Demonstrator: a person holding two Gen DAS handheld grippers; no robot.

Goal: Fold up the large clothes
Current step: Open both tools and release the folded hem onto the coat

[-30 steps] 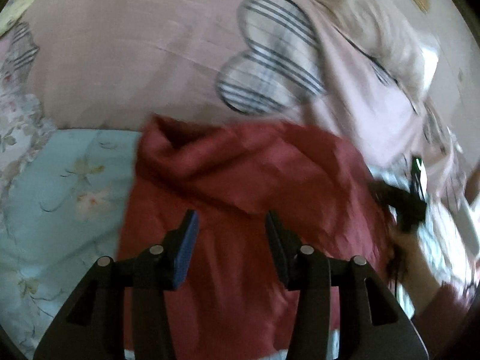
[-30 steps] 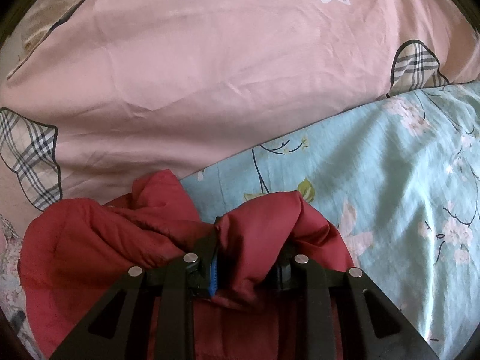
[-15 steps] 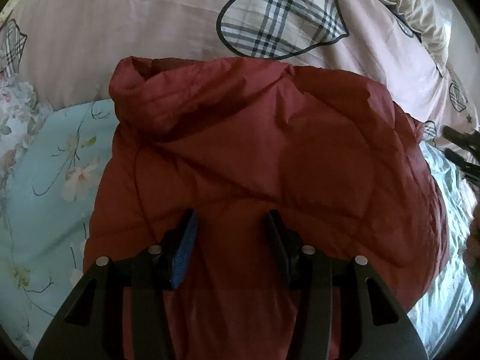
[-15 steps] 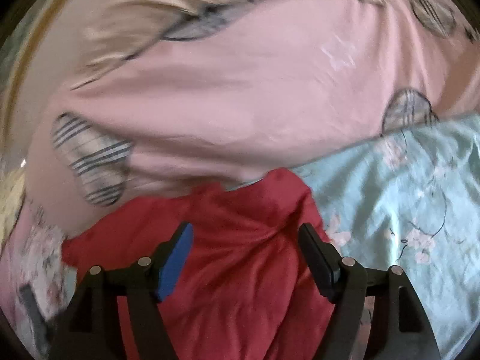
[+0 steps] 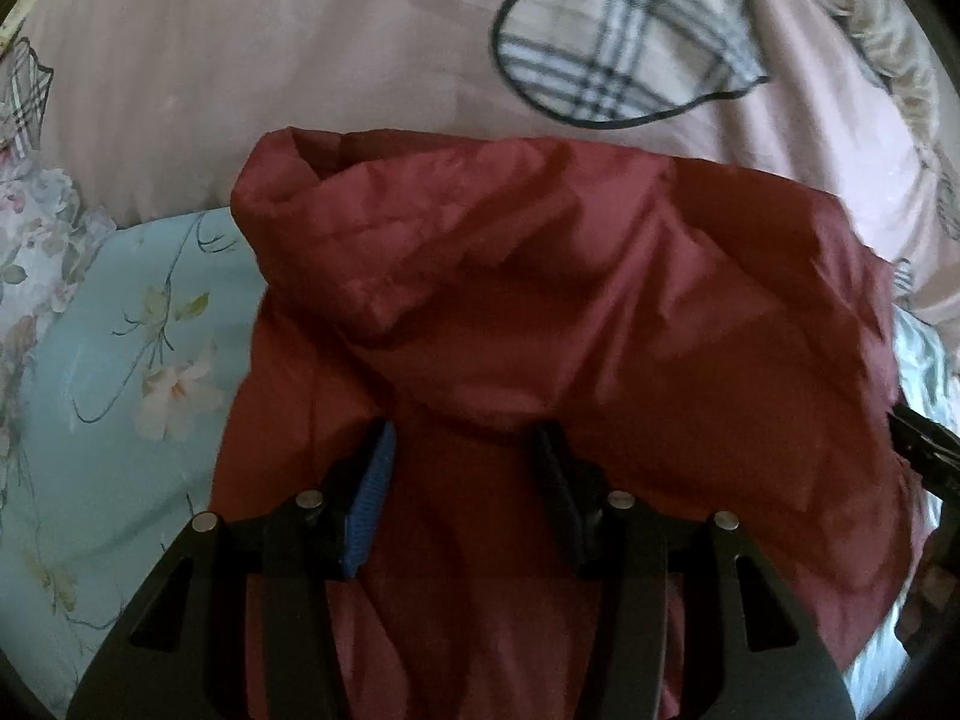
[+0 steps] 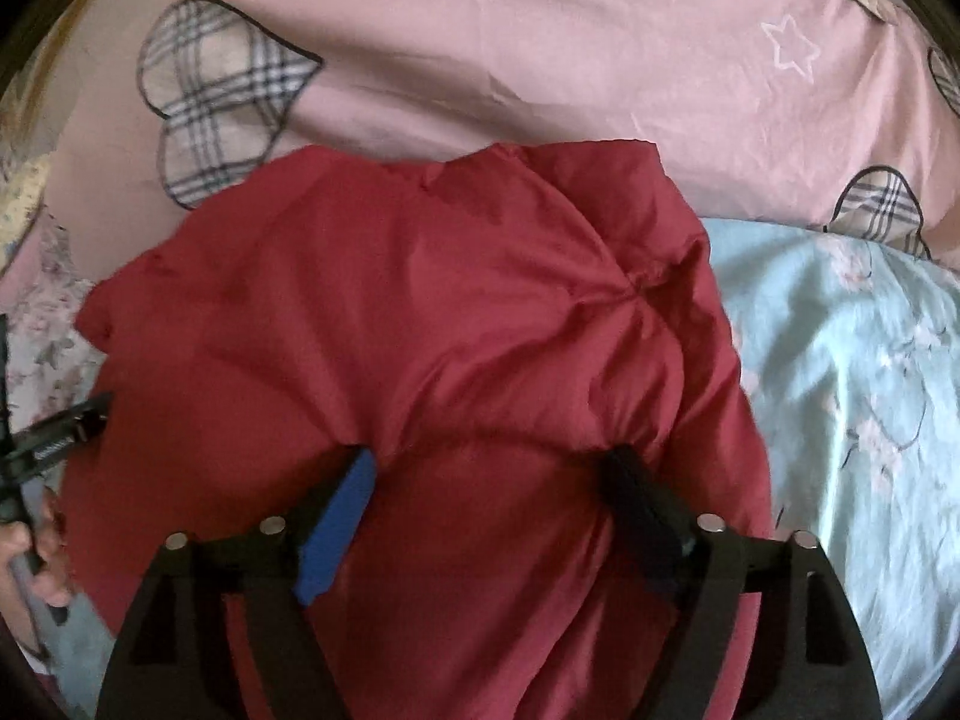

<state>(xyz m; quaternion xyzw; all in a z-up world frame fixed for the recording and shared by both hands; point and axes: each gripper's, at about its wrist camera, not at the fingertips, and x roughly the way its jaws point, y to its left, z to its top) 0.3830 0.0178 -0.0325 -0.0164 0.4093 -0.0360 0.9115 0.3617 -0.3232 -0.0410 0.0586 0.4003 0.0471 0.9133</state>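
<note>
Biggest thing here is the pink duvet [image 6: 540, 60] with plaid hearts and a little star outline, taking up the whole far side in both wrist views. Nearer than that, a light blue floral sheet [image 6: 852, 396] is spreading out, showing on the right of the right wrist view and on the left of the left one [image 5: 120, 360].

The red puffy jacket [image 5: 600, 312] is lying bunched in a thick heap on that blue sheet, its far edge butting up against the pink duvet. In the right wrist view [image 6: 420, 330] it's filling the middle, creased and puffed up.

The left gripper [image 5: 465, 474] is sitting spread apart right over the jacket, nothing pinched between the pads. The right gripper [image 6: 492, 498] is standing wide too, also over the red fabric and gripping nothing. Can't tell if the tips are actually pressing into the cloth.

Each gripper is peeking in at the edge of the other's view.
</note>
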